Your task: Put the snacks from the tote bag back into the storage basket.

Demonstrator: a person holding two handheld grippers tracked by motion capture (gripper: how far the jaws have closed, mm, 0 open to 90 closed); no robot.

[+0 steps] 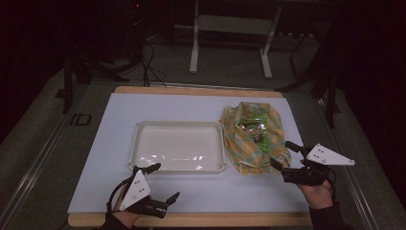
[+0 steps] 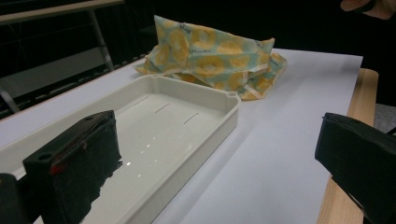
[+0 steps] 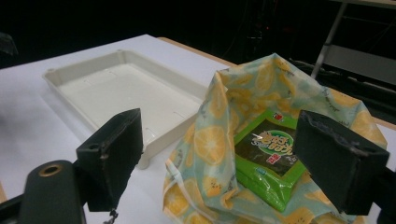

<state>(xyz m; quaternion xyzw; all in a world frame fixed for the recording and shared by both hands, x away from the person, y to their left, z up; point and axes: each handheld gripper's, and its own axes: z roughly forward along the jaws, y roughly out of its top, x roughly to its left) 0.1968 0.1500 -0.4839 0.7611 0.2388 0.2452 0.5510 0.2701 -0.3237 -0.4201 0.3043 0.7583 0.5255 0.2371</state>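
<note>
- Left gripper [image 1: 162, 181], jaws apart and holding nothing, hovers at the table's near edge by the white tray [image 1: 178, 146].
- Right gripper [image 1: 285, 153], jaws spread wide, sits at the lemon-print cloth bag [image 1: 253, 136], right of the tray.
- Green snack packet [image 3: 268, 156] lies inside the bag; its label writing is too blurred to read and its lower part is hidden by cloth.

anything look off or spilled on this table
Nothing is spilled or damaged. The lemon-print cloth bag lies crumpled and open beside the empty white plastic tray, a green snack packet showing inside. Both grippers are open and hold nothing.
</note>
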